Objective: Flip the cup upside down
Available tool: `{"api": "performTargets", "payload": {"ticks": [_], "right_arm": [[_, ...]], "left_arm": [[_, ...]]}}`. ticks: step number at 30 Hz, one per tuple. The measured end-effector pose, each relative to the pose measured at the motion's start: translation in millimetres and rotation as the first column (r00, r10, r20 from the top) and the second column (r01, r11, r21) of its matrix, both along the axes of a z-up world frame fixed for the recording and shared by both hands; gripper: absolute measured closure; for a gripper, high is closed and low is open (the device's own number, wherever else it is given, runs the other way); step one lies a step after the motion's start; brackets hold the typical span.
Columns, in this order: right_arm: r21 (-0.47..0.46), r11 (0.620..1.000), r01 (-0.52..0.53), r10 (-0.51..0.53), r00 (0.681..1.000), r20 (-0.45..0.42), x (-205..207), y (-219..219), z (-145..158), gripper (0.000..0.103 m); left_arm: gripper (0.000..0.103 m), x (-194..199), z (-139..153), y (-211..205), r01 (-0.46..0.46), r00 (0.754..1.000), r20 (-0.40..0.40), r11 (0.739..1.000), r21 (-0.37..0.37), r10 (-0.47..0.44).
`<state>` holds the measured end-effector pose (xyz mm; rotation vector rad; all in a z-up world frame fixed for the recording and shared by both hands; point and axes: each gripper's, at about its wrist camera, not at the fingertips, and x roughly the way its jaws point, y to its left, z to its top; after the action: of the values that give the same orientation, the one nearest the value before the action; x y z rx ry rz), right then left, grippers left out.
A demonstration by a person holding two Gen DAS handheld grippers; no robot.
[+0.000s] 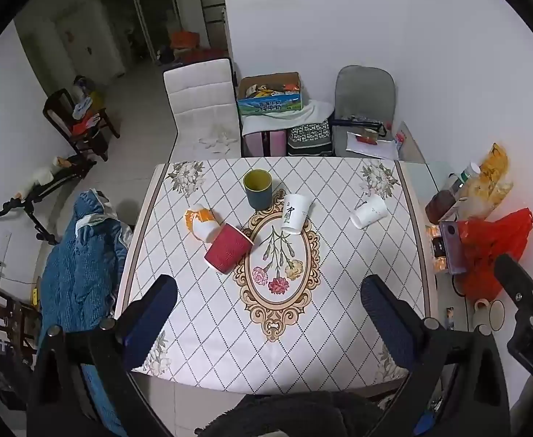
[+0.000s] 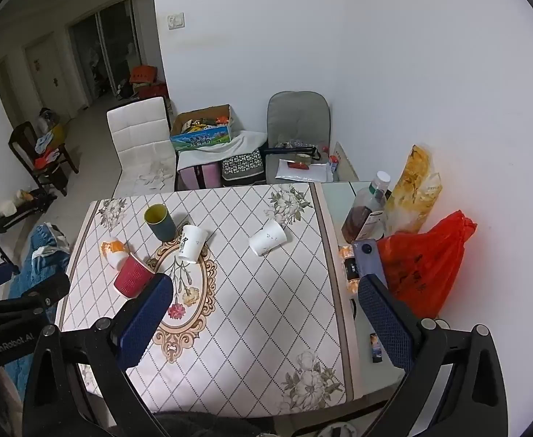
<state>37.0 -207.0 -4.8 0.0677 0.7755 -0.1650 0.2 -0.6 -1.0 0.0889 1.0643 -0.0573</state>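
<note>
Five cups on the table (image 1: 339, 327), left to right: orange cup (image 1: 201, 223) on its side at 9 o'clock, touching the red cup (image 1: 228, 249), also tipped over. Green cup (image 1: 257, 188) stands upright, mouth up, at 12 o'clock of the oval print. Lettered white cup (image 1: 294, 213) just right of it, leaning. Plain white cup (image 1: 370, 211) lies well apart at 2 o'clock. Left gripper (image 1: 268, 304) spread wide w/ nothing in it, hovering over the near edge. Right gripper (image 2: 264, 306) same, wide apart and empty. Red bag (image 2: 425, 262) off at 3 o'clock.
</note>
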Motion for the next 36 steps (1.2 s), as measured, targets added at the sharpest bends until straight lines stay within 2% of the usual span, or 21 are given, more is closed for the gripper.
{"api": "performTargets", "payload": {"ticks": [2,3,16,36], "right_arm": [[0.007,1.000,-0.003,0.004,1.000,-0.014,2,-1,0,0.000],[0.006,1.000,-0.003,0.003,1.000,-0.012,2,0,0,0.000],[0.022,1.000,-0.021,0.022,0.999,-0.030,0,-3,-3,0.000],[0.045,0.999,-0.024,0.025,0.999,-0.036,-7,-10,-4,0.000]], "left_arm": [[0.000,4,0,0,-0.007,1.000,-0.019,1.000,-0.001,0.007],[0.000,-1,-1,3,-0.008,1.000,0.002,1.000,-0.015,0.008],[0.000,-16,2,6,-0.018,1.000,0.016,1.000,-0.017,0.018],[0.000,-13,7,-7,-0.015,1.000,0.013,1.000,-0.001,0.015]]}}
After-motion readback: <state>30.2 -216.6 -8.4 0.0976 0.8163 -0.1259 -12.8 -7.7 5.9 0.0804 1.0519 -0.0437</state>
